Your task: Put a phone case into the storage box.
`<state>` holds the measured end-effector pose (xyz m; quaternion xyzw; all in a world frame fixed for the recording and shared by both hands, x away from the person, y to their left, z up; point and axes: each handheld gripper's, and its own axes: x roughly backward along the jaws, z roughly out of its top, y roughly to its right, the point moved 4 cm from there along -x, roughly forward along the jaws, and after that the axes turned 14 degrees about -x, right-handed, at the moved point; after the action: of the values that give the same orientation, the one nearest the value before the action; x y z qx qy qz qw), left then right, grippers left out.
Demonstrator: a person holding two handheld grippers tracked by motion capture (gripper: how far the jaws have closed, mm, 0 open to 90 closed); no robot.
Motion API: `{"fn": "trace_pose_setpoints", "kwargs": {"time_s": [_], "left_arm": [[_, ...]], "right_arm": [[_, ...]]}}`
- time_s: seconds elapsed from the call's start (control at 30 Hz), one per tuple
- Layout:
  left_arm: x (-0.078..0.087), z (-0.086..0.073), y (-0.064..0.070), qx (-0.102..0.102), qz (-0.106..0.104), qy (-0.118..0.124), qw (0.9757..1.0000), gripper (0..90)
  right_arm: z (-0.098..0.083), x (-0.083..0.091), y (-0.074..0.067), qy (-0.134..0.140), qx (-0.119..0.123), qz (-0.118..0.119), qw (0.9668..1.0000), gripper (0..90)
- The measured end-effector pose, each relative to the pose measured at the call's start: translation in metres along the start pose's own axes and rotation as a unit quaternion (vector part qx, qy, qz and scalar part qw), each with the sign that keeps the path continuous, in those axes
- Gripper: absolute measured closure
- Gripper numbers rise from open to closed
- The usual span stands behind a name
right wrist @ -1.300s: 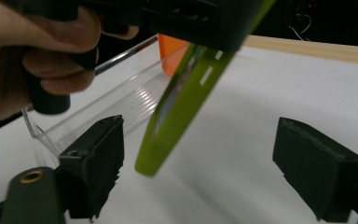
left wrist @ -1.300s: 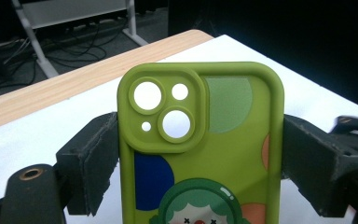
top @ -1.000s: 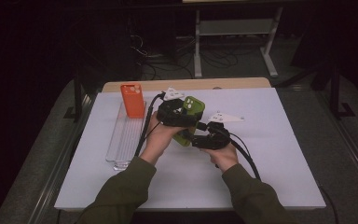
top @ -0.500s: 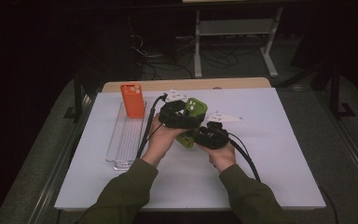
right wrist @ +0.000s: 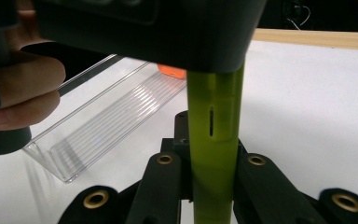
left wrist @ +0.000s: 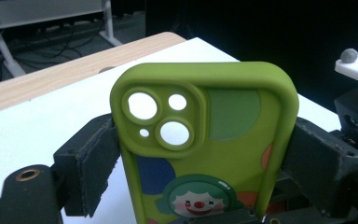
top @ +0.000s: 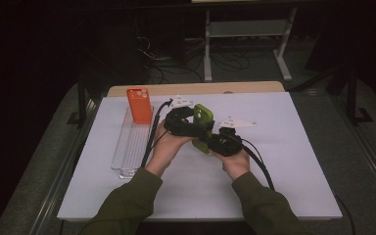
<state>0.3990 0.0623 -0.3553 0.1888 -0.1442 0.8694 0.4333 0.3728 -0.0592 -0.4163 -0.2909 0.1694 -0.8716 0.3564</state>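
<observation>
Hands: you held both above the middle of the white counter [top: 284, 161], forearms angled inward.
Left tool [top: 188, 123]: it had just been easing open; pads flanked the lime-green silicone phone case [left wrist: 205, 144], contact unclear.
Right tool [top: 220, 142]: it had just been closing; narrow, clamped on the case's thin edge.
Room: clear ridged plastic tray [top: 132, 147] and orange phone case [top: 139, 105] lay to your left; open counter on the right.

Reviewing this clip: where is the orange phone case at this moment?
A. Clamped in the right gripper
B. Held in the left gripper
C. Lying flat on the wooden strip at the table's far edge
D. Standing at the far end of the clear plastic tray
D: in the high view the orange phone case stands at the far end of the clear plastic tray, while both grippers are at the green phone case.
</observation>
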Motion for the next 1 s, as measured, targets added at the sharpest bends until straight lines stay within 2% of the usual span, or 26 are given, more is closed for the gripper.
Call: {"fn": "trace_pose_setpoints", "kwargs": {"time_s": [0.07, 0.13, 0.33, 0.57, 0.7, 0.8, 1.0], "left_arm": [[0.002, -0.001, -0.001, -0.01, 0.004, 0.002, 0.9999, 11.2], [0.005, -0.002, -0.004, -0.014, -0.001, 0.006, 0.9999, 7.8], [0.01, -0.006, -0.009, -0.007, -0.015, 0.02, 0.9997, 1.6], [0.011, -0.012, -0.011, 0.004, -0.025, 0.05, 0.9985, 0.8], [0.012, -0.015, -0.011, 0.007, -0.037, 0.06, 0.9975, 0.9], [0.011, -0.018, -0.01, 0.008, -0.047, 0.056, 0.9973, 0.9], [0.013, -0.019, -0.009, 0.003, -0.047, 0.058, 0.9972, 6.4]], "right_arm": [[0.0, 0.0, -0.001, -0.001, 0.004, 0.0, 1.0, 84.3], [0.0, 0.002, -0.001, -0.007, 0.008, 0.001, 0.9999, 84.4], [-0.002, 0.001, -0.003, -0.003, 0.02, -0.002, 0.9998, 84.6], [-0.005, 0.0, -0.012, 0.007, 0.046, 0.01, 0.9989, 84.6], [-0.006, -0.001, -0.015, 0.004, 0.051, 0.017, 0.9985, 84.6], [-0.007, -0.002, -0.015, 0.001, 0.054, 0.017, 0.9984, 84.6], [-0.007, -0.002, -0.015, 0.001, 0.056, 0.017, 0.9983, 84.6]]}}
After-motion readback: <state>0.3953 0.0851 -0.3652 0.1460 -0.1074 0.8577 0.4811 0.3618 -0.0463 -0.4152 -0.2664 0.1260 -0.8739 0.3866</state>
